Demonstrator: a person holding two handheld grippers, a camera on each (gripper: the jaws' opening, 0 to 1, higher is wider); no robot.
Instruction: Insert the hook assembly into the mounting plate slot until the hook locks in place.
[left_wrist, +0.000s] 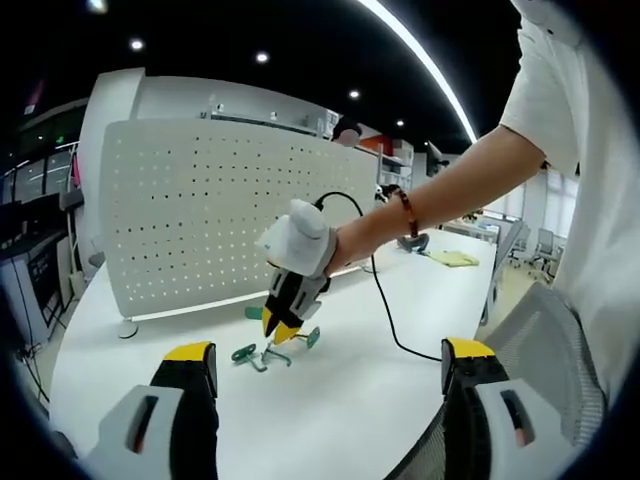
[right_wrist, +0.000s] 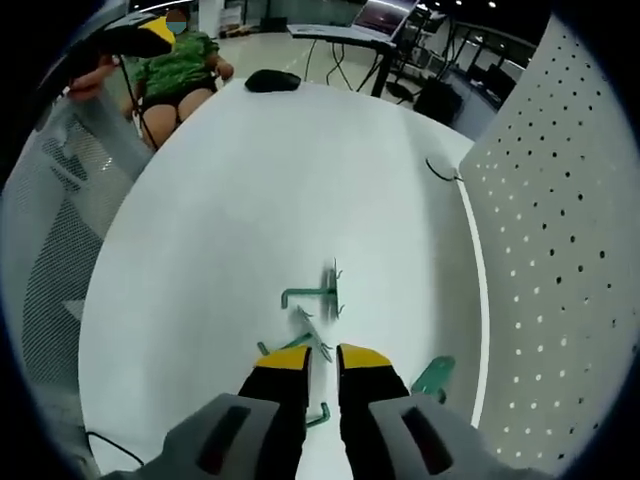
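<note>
The right hand-held gripper (left_wrist: 283, 325) hovered nearly closed, seemingly empty, over green hooks (right_wrist: 318, 296) beside the pegboard (left_wrist: 210, 210); left hand-held gripper (left_wrist: 330, 372) wide open. Next: grasp one.

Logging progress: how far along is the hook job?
Early. No hook is in the pegboard yet. The right gripper is down among the green hooks on the table, its fingers nearly closed; a grip isn't clear. The left gripper hangs open. Lifting and inserting remain.
</note>
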